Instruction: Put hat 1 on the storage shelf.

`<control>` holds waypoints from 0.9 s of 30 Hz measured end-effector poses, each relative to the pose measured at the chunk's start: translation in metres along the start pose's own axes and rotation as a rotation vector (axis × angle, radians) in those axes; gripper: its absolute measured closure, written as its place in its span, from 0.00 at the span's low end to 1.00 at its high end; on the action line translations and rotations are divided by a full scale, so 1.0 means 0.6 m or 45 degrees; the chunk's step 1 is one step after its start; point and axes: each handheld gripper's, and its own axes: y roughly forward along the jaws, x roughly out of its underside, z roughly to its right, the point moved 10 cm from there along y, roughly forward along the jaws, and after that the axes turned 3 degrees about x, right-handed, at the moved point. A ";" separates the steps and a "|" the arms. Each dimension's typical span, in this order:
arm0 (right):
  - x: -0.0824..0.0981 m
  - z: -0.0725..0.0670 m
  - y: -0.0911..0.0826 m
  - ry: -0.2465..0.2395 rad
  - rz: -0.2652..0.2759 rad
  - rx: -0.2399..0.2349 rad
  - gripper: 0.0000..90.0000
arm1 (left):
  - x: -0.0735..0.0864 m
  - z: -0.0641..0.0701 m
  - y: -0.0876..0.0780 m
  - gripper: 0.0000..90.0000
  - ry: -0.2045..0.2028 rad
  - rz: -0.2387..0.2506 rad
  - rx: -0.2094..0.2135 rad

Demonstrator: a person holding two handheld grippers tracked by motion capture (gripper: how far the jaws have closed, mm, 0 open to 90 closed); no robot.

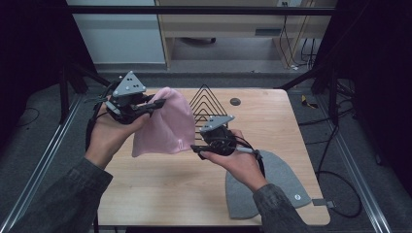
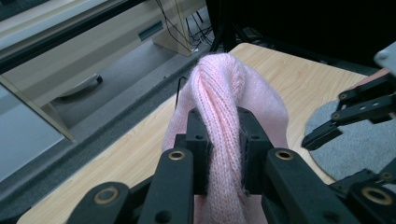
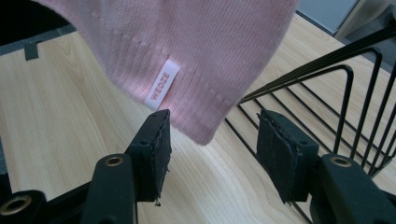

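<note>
A pink knitted hat (image 1: 163,124) hangs above the wooden table (image 1: 160,194), bunched at its top edge between the jaws of my left gripper (image 1: 158,104). In the left gripper view the pads press a twisted fold of the pink hat (image 2: 219,84). My right gripper (image 1: 197,149) is just right of and below the hat's lower corner. In the right gripper view its jaws stand apart around open air (image 3: 212,149). The hat's ribbed hem (image 3: 187,37) and its white WEDZE label (image 3: 162,84) hang just ahead of the pads, untouched.
A grey hat (image 1: 277,184) lies flat at the table's front right, under my right forearm. A black wire rack (image 1: 204,104) stands behind the pink hat, its bars (image 3: 327,93) close to my right gripper's right jaw. Cables trail on the floor beyond.
</note>
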 end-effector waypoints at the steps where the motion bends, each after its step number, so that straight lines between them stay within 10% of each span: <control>1: -0.003 0.001 0.003 0.005 0.000 -0.003 0.50 | -0.002 0.001 -0.001 0.86 0.001 0.003 0.005; 5: -0.016 0.001 0.012 0.047 0.012 -0.051 0.53 | -0.013 0.007 -0.008 0.86 -0.004 0.034 0.029; 11: -0.026 0.003 0.014 0.013 0.015 -0.097 0.85 | -0.015 0.002 -0.007 0.86 -0.008 0.034 0.044; 27: -0.083 0.078 -0.018 -0.020 0.051 -0.061 0.93 | -0.059 -0.062 0.015 0.85 -0.083 0.123 0.106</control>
